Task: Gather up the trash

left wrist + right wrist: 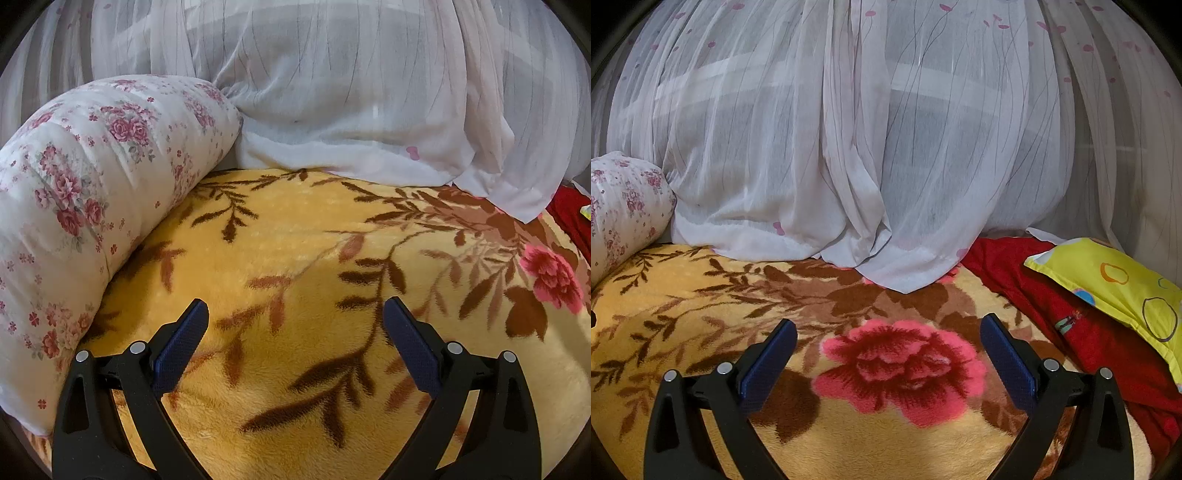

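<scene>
Left wrist view: my left claw [295, 314] is released, jaws spread wide with nothing between them, above the blanket [295, 236]. Bare yellow plush runs on toward 12 o'clock, up to the curtain [332, 92] hem. A bolster [85, 192] walls off 9 to 10 o'clock. My right claw [888, 330] is likewise released, above a pink flower [901, 365] in the weave. At 2 o'clock a red cloth [1071, 314] lies under a pillow [1115, 288]. I can make out no trash in either view.
</scene>
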A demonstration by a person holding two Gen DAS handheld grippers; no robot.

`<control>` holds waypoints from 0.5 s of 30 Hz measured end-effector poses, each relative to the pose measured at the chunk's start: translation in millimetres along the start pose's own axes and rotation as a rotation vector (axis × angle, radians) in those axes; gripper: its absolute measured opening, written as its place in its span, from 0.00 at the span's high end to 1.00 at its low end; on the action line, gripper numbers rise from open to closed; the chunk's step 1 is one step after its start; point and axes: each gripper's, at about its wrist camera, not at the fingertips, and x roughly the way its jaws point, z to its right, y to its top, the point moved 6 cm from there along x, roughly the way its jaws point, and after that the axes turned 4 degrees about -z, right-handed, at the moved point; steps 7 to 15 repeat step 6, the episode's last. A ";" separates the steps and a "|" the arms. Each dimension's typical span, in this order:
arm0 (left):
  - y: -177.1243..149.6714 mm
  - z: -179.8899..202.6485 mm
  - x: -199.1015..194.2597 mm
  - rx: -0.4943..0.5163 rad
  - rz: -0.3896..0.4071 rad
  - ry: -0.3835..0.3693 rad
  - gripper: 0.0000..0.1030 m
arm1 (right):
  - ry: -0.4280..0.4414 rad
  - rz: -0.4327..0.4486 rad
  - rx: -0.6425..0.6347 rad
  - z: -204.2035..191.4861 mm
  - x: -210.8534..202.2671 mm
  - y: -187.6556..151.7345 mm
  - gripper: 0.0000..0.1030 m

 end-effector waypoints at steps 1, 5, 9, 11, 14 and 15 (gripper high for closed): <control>0.1 -0.1 0.6 -0.001 -0.003 -0.005 0.10 | 0.000 0.000 0.001 0.0 -0.3 0.1 0.05; -0.1 2.7 -1.0 0.006 -0.002 -0.009 0.10 | -0.001 0.001 0.002 0.2 -0.4 -0.1 0.05; 0.2 2.8 -1.1 0.007 -0.001 -0.009 0.10 | 0.001 0.000 0.001 0.2 -0.1 0.1 0.05; 0.2 2.8 -1.1 0.007 -0.001 -0.009 0.10 | 0.001 0.000 0.001 0.2 -0.1 0.1 0.05; 0.2 2.8 -1.1 0.007 -0.001 -0.009 0.10 | 0.001 0.000 0.001 0.2 -0.1 0.1 0.05; 0.2 2.8 -1.1 0.007 -0.001 -0.009 0.10 | 0.001 0.000 0.001 0.2 -0.1 0.1 0.05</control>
